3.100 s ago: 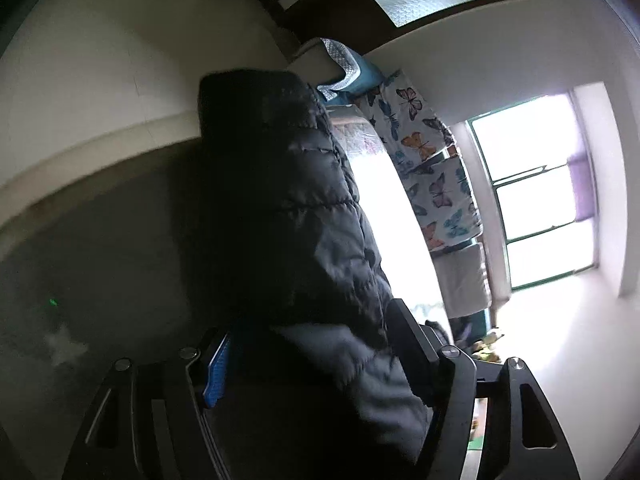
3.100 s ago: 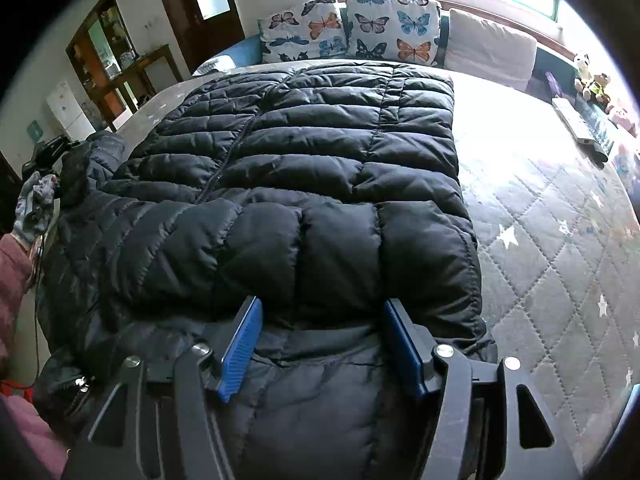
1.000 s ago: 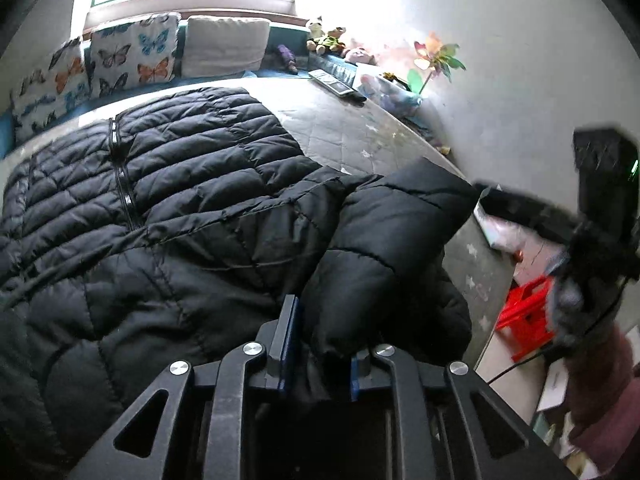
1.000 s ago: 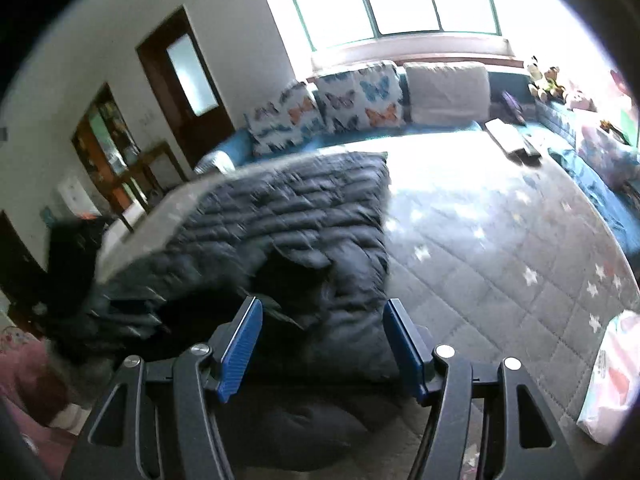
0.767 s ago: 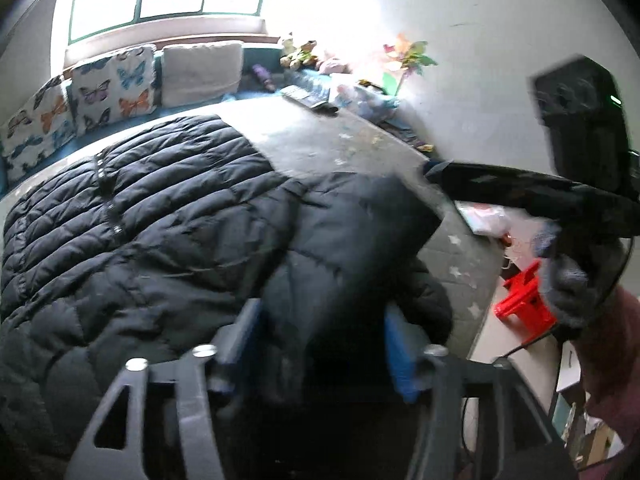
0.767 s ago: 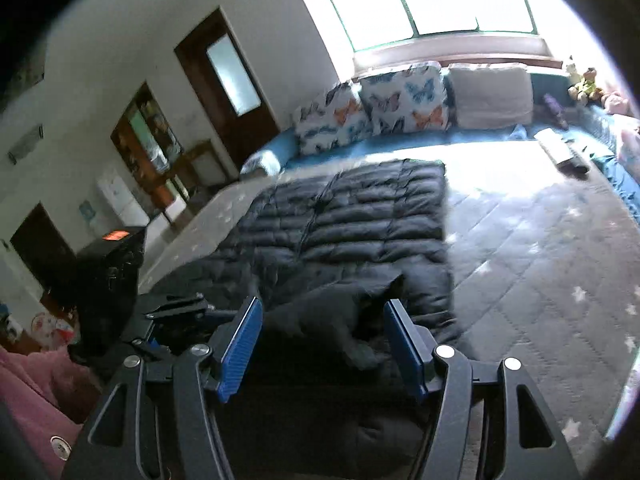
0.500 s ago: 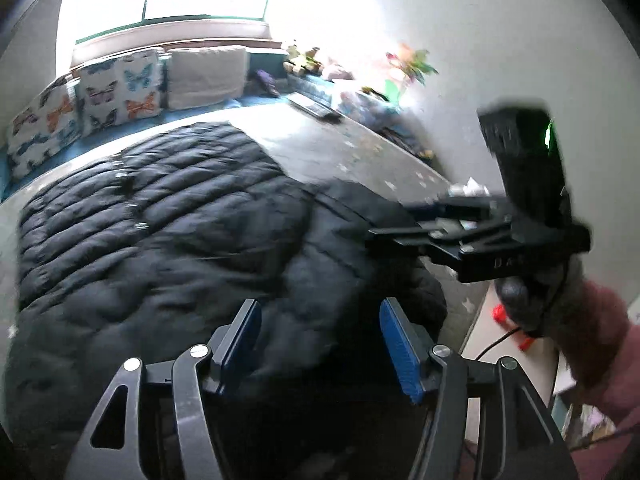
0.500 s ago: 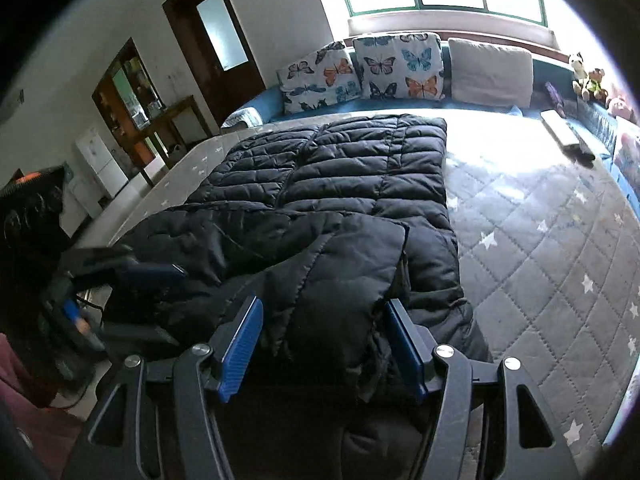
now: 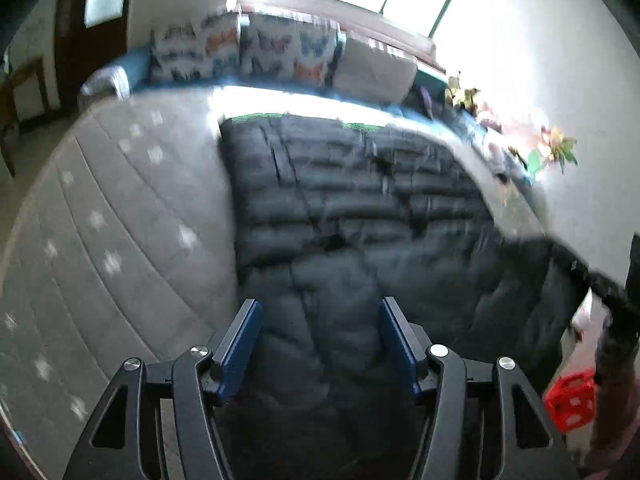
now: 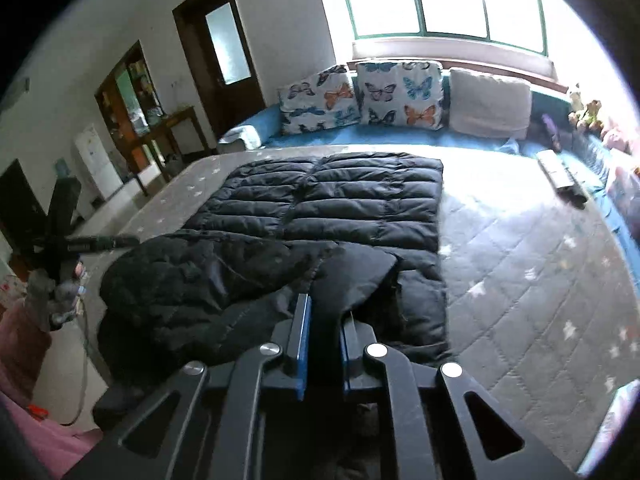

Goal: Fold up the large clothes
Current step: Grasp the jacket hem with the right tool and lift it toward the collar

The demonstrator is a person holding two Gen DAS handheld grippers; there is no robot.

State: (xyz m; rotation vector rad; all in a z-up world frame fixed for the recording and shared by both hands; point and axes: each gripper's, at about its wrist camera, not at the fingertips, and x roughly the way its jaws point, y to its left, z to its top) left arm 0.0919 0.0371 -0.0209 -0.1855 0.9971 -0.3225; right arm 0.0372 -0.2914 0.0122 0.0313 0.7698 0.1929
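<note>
The right gripper (image 10: pixel 323 320) was clamped on a fold of the black jacket (image 10: pixel 340 208). The left gripper (image 9: pixel 318 318) hung spread wide above it, gripping nothing. The jacket lay flat across the grey bed (image 10: pixel 540 280), with butterfly pillows (image 10: pixel 360 96) and the window (image 10: pixel 440 0) beyond.

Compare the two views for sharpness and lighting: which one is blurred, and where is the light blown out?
Left wrist view: motion-blurred, smearing the black quilted puffer jacket and butterfly-print cushions; its window is overexposed. Right wrist view: sharp on the jacket and grey star-patterned mattress, though the window is blown out white, and fisheye bending curves the edges.
</note>
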